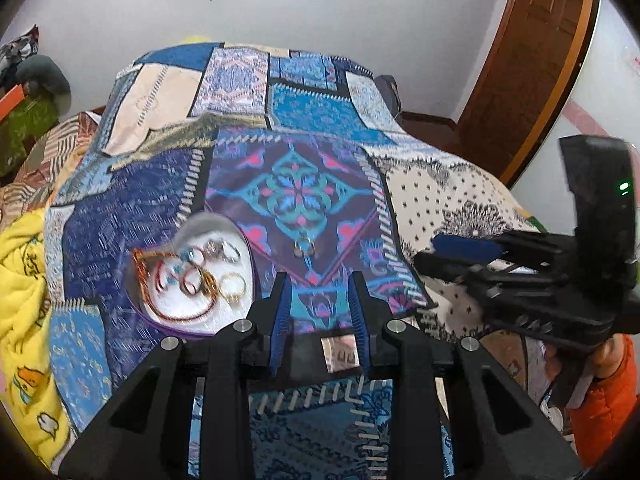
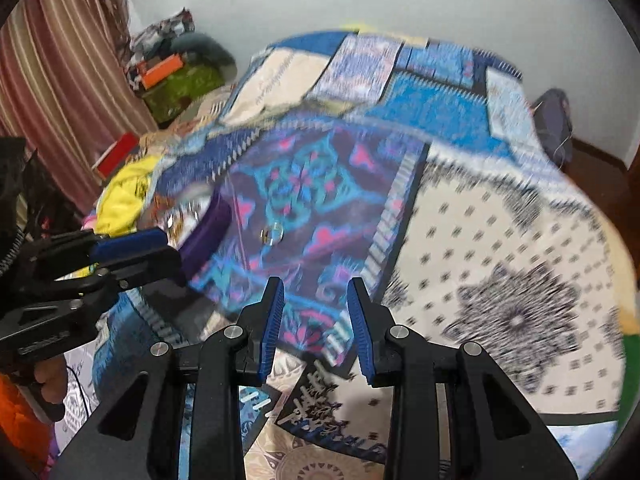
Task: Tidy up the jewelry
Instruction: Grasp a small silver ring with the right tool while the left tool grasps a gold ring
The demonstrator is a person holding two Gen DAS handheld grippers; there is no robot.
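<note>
A heart-shaped tray with a purple wall and white lining sits on the patchwork quilt that covers the bed, and most of the jewelry is heaped inside it — red and orange bangles, a gold ring, some silvery rings near the top edge. One more ring lies by itself on the quilt's dark floral patch, just right of the tray and apart from it. In my right wrist view that lone ring shows as a blurred glint beside the tray's purple wall.

My left claw hangs above the quilt, near the tray's right side and short of the lone ring; its blue pads are spread with nothing between them. My right claw is likewise parted and empty, over the quilt nearer the front edge. From the left wrist view the right claw comes in from the right side, its tip pointing toward the ring, held by a hand in an orange sleeve.

Further out I see a yellow blanket to the left of the quilt, a brown door and a striped curtain.
</note>
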